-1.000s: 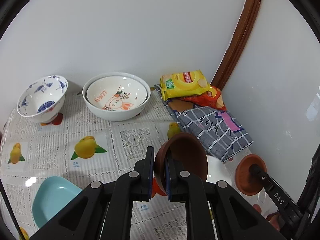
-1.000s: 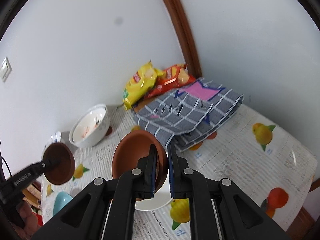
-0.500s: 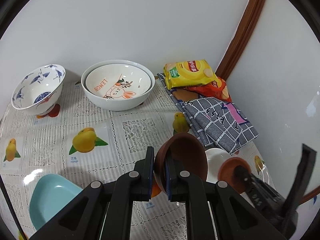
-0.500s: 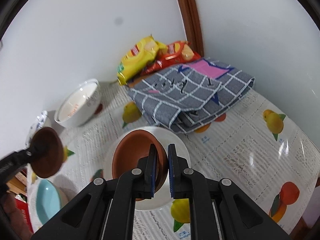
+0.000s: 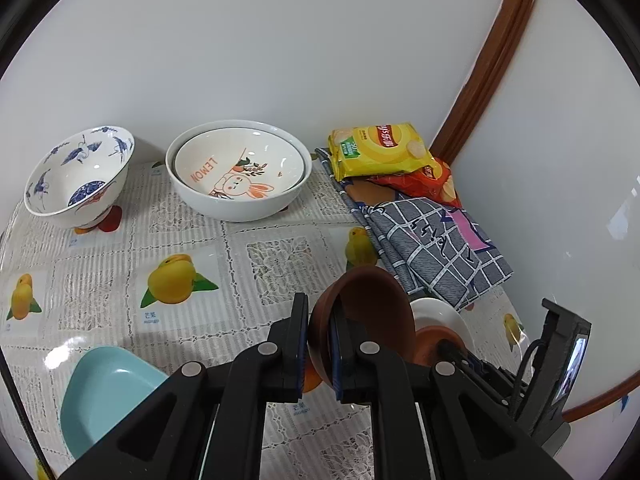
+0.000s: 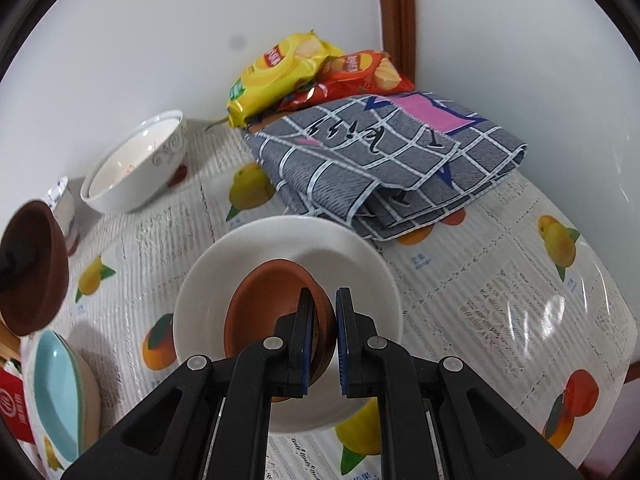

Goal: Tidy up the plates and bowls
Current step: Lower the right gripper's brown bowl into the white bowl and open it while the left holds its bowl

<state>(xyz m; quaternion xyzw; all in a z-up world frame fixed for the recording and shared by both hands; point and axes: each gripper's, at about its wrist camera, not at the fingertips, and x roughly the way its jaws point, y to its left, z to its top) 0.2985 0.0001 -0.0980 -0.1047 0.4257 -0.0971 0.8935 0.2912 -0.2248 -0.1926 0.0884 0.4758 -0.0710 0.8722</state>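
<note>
The right gripper (image 6: pixel 322 334) has its jaws clamped on a terracotta bowl's (image 6: pixel 266 304) rim, inside the white plate (image 6: pixel 360 264). The left gripper (image 5: pixel 319 342) jaws pinch a dark brown bowl (image 5: pixel 372 308) above the tabletop (image 5: pixel 240 256).

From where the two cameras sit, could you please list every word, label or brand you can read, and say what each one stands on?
"LEMON": inside the rabbit bowl.
"Lay's" logo: on the yellow chip bag and the red chip bag; their smaller print is unreadable.
"mango", under two characters too small to read: on the tablecloth beneath the printed fruit.
Dark handwriting on the checked cloth: not legible.
White emblem on the red box: unreadable.
</note>
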